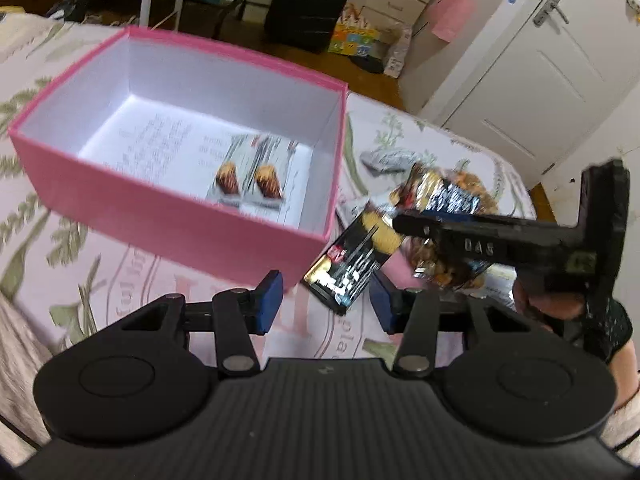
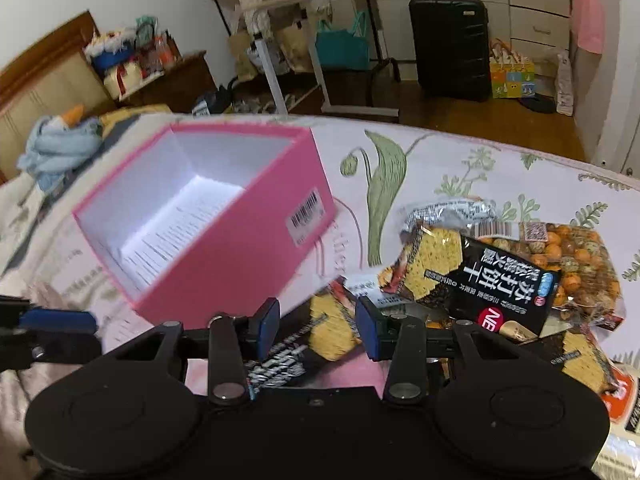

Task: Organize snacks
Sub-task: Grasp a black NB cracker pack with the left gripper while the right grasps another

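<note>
Right tool [image 2: 316, 330] spread wide around a black cracker packet [image 2: 326, 330], pads not clearly touching. Left tool [image 1: 326, 304] likewise wide apart, holding nothing. Pink box [image 1: 192, 216] at ten o'clock on the bed, two snack bars [image 1: 248, 178] inside.

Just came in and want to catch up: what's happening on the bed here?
A person with a gripper in each hand is sorting snacks into a pink box on the bed. Two small snack packets already lie inside. The right gripper is open over a black cracker packet from the pile beside the box. The left gripper hangs open nearby, empty.
</note>
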Motion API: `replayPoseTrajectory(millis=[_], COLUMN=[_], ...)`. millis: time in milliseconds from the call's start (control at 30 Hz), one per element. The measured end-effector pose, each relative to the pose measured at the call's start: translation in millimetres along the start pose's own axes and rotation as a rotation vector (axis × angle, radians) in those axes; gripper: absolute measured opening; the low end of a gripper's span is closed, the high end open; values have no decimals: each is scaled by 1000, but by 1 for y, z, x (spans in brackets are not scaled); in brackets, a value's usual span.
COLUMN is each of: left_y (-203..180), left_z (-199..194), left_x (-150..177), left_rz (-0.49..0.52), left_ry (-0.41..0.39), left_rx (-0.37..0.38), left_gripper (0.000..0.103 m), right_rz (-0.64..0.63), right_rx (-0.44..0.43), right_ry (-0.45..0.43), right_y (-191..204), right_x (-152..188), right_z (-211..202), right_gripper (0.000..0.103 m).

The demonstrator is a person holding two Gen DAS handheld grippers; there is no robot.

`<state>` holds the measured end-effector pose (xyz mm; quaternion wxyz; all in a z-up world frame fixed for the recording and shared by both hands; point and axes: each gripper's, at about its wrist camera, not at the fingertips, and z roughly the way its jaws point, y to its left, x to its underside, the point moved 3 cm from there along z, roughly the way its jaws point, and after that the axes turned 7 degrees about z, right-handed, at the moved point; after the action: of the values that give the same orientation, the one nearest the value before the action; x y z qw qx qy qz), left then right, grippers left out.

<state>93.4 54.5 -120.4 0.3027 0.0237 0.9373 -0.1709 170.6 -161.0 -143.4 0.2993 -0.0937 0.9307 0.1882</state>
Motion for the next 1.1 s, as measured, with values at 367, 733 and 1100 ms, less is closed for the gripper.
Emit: replayPoseTrajectory(millis=[367,733,1100], left_y=[4,-5,-1], left_z=[80,110,107], left_x=[31,32,31], left_rz=[-151,-174,-172], left_ry=[15,27,54], left_rx=[47,30,40], left_gripper=[46,44,42], right_rz=[-8,-9,113], right_rx=[-15,-37,-64], right_ry=[59,103,221], right_y=[-14,-13,-19], right_x=[-2,7,23], right_z=[35,38,28], right_gripper=[47,38,46])
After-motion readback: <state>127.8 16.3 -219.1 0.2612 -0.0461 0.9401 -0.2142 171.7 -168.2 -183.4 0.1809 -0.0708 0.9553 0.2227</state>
